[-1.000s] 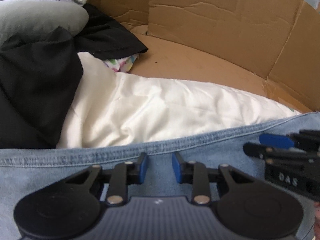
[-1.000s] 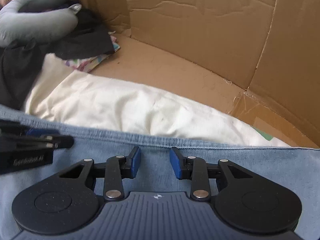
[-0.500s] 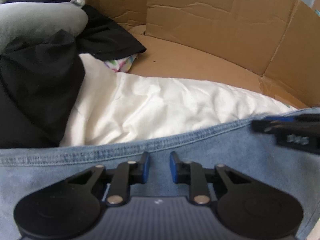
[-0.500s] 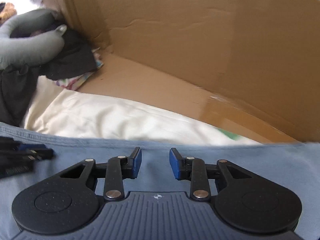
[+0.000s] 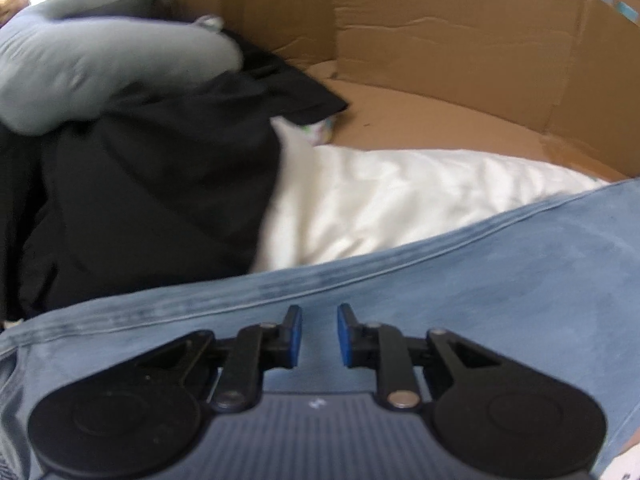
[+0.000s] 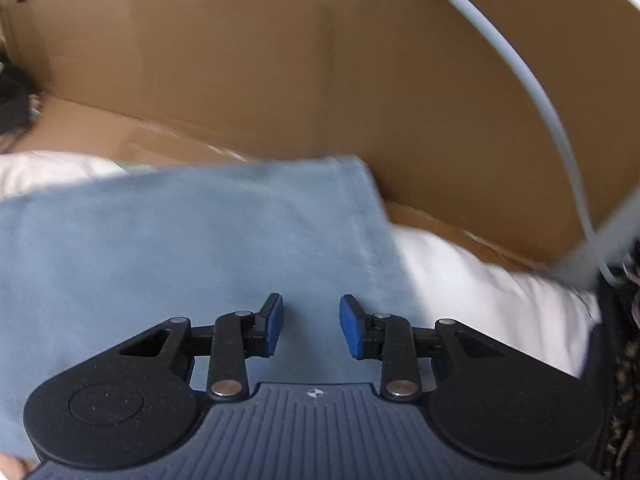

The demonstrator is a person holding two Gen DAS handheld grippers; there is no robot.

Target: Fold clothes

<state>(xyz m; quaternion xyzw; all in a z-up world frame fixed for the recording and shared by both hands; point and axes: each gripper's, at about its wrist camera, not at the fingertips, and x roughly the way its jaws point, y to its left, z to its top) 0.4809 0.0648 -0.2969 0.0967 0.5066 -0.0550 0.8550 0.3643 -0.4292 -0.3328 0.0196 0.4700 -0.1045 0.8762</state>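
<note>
A light blue denim garment point(image 5: 480, 280) lies spread across white cloth point(image 5: 400, 200), its stitched hem running just past my left gripper point(image 5: 319, 334). That gripper hangs low over the denim with its blue pads a narrow gap apart and flat fabric showing between them; I see no fold pinched. In the right wrist view, my right gripper point(image 6: 311, 326) hovers open over the same denim point(image 6: 160, 240) near its right edge. The garment's far corner point(image 6: 356, 164) lies ahead of it, and nothing is between its fingers.
Cardboard box walls point(image 5: 440, 40) point(image 6: 320, 80) close off the far side. A black garment point(image 5: 160, 180) and a grey cushion point(image 5: 100, 68) are piled at the left. A white cable point(image 6: 532, 92) arcs across the right, above a dark patterned cloth point(image 6: 628, 360).
My right gripper has swept right along the denim to its right edge and is gone from the left wrist view. My left gripper's pads have narrowed, and it has shifted left towards the black garment.
</note>
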